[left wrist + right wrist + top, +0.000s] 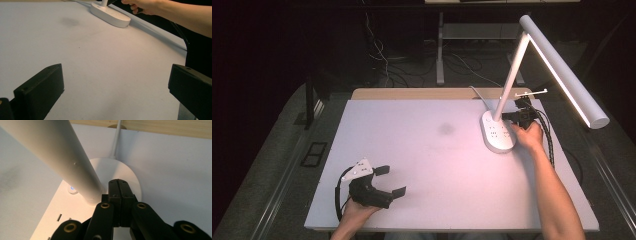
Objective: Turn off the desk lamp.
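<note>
Right gripper view: right gripper [118, 182] jaws closed over lamp base [125, 173], beside stem [50, 150]; left gripper [388, 181] jaws open.

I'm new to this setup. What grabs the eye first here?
The lit white desk lamp stands at the table's far right, its bright bar slanting over the edge. The right claw, shut, sits at the foot of the lamp's stem, over its base. The left claw rests open near the front-left corner.

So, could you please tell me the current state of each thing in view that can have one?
Desk lamp: switched on, light bar glowing, standing upright on the table.
Lamp base: a small blue indicator lit.
Left gripper: open, empty.
Right gripper: shut, empty, beside the lamp's stem.
</note>
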The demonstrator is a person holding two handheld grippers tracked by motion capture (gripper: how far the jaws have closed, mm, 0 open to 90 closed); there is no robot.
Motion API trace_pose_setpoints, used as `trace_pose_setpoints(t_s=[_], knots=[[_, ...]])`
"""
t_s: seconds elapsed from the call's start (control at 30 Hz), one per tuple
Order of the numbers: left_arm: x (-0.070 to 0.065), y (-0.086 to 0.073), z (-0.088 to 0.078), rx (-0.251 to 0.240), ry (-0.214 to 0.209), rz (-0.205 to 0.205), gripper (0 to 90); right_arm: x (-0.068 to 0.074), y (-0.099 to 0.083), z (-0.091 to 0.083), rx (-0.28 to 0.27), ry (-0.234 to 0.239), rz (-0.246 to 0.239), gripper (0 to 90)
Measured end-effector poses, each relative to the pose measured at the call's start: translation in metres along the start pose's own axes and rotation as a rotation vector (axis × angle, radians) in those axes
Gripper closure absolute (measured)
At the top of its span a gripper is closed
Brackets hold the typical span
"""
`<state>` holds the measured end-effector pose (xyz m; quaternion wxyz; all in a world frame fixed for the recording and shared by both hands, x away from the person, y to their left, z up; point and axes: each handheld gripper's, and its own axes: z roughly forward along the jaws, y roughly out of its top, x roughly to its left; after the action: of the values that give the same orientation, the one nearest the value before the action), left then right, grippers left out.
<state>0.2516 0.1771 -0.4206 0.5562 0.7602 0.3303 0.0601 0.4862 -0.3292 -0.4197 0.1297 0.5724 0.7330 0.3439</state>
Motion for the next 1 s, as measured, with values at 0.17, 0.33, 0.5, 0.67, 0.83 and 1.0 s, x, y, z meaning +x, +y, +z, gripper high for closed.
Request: trace_pose_setpoints(t_s=[0.17,0.33,0.5,0.67,0.83,1.0], knots=[[-0.0006,0.0000,-0.0005,-0.001,0.001,-0.002,0.0,-0.0022,-0.0009,0.0002,-0.006,0.011,0.016,90.0],[-0.0022,-0.0001,0.0003,0.001,-0.003,0.003,0.0,-0.0015,-0.0018,0.0009,-0.012,0.004,0.024,90.0],[-0.0021,-0.0003,-0.0008,-0.002,-0.002,0.002,0.0,-0.0006,-0.0032,0.0009,-0.014,-0.002,0.033,90.0],[-0.0016,-0.0002,-0.0005,-0.002,0.000,0.001,0.0,-0.0002,-0.0038,0.0004,-0.017,-0.005,0.026,90.0],[-0.0009,-0.0002,-0.0003,-0.001,0.002,-0.003,0.0,-0.0007,-0.0036,-0.0008,-0.028,0.000,0.033,90.0],[-0.0011,-0.0003,-0.0005,-0.001,0.002,-0.003,0.0,0.0000,-0.0033,-0.0025,-0.012,-0.012,0.024,90.0]])
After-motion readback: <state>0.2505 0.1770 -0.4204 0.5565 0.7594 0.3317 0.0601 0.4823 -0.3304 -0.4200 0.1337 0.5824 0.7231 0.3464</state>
